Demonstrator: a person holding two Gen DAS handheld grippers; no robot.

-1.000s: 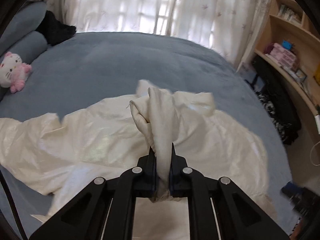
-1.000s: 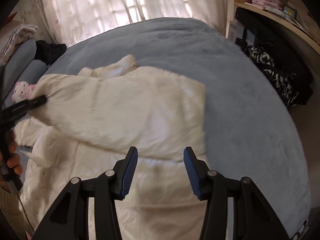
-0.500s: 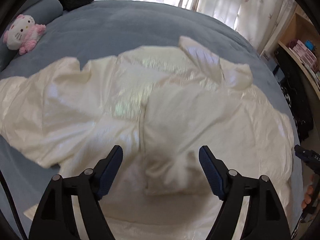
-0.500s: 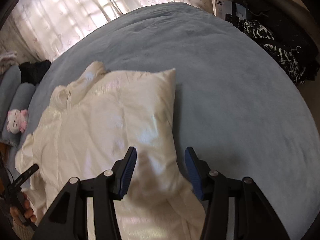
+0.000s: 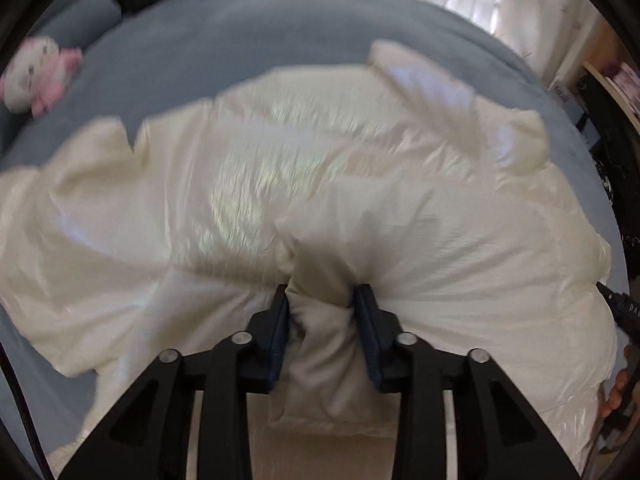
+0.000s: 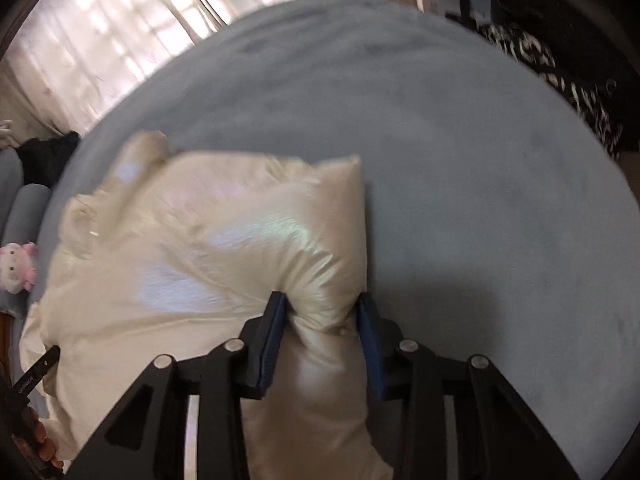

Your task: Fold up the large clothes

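A cream, shiny puffy jacket [image 5: 280, 184] lies spread on a blue-grey bed [image 5: 256, 28]. My left gripper [image 5: 322, 300] is shut on a bunched fold of the jacket near its lower middle. In the right wrist view the same jacket [image 6: 192, 248] lies partly folded, its right edge straight. My right gripper [image 6: 322, 306] is shut on the jacket's near right corner. The right gripper's tip shows at the right edge of the left wrist view [image 5: 616, 304]; the left gripper's tip shows at the lower left of the right wrist view [image 6: 36, 372].
A pink-and-white plush toy [image 5: 36, 76] lies by the grey pillows [image 5: 80, 20] at the bed's far left. Sheer curtains [image 6: 120, 40] hang behind the bed. Dark patterned clothes [image 6: 560, 76] and shelves [image 5: 616, 80] stand to the right. Bare bedcover [image 6: 480, 200] lies right of the jacket.
Half a second ago both grippers were open above the jacket. Now both have dropped onto it and closed on folds of fabric. A second ago the left gripper held a raised fold.
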